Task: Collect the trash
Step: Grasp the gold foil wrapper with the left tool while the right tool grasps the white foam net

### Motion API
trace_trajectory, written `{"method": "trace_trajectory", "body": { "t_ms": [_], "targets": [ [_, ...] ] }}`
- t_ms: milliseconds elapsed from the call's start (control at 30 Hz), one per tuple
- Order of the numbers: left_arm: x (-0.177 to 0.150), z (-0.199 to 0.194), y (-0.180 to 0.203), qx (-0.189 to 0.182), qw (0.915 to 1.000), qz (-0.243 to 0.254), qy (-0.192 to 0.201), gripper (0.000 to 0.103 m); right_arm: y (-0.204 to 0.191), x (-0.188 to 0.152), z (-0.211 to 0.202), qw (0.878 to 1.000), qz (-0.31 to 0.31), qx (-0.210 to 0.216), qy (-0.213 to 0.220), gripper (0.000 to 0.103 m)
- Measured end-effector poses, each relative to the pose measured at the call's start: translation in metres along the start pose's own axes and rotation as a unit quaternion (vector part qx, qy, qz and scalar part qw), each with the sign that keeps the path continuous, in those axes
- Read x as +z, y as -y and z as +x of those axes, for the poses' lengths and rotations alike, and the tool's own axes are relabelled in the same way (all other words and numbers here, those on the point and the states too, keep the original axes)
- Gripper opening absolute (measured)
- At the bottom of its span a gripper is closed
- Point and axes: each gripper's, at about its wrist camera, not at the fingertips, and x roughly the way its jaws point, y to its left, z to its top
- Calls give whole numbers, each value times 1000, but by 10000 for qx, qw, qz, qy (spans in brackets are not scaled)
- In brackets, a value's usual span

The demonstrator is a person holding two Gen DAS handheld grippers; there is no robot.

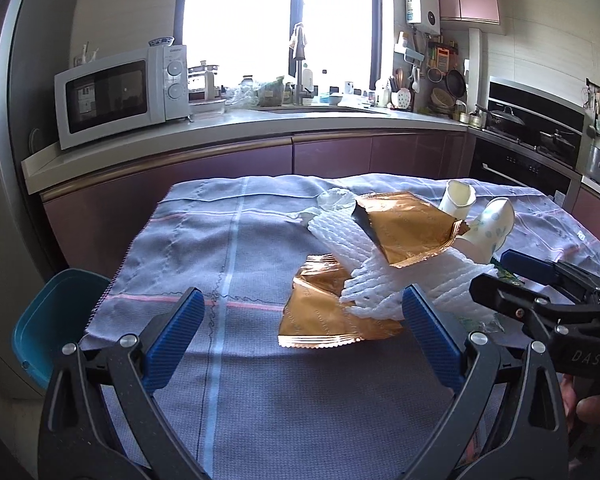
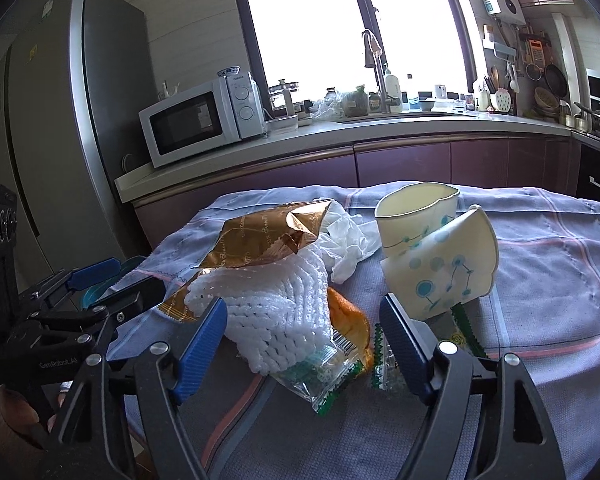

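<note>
Foam net (image 2: 276,312): white, long axis toward window.
Left gripper (image 1: 300,336): wide apart, empty.
Right gripper (image 2: 304,344): agape, straddling net, gripping nothing.

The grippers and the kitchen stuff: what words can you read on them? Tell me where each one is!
"DAS": on the right gripper.
"GenRobot.AI": on the left gripper; the smaller print below it is too small to read.
"Galanz", roughly: on the microwave; blurry.
Gold wrapper: printed words are there, but too warped to read.
Green-edged clear packet: a barcode, its numbers too small.
Water heater: label too small.
</note>
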Motion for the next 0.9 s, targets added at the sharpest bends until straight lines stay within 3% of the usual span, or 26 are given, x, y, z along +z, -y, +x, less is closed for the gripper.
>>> {"method": "trace_trajectory", "body": {
  "t_ms": [133,233,433,600,800,900],
  "targets": [
    [15,9,1,-627,9979,-94,-135,97,-1,0,6,9998,-7,159,-118,68],
    [27,19,10,-1014,9946,15,-215,94,2,-2,10,9993,46,290,-220,59],
    [44,54,21,-1506,9863,-71,-677,71,7,-4,15,9980,151,508,-332,43],
    [43,78,29,-1787,9777,-170,-1094,40,9,-5,14,9976,153,600,-326,33],
    [45,73,28,-1893,9761,-322,-1023,12,15,-3,9,9978,157,587,-250,25],
    [49,63,23,-1989,9749,-398,-919,8,16,0,7,9975,183,655,-192,23]
  ]
}}
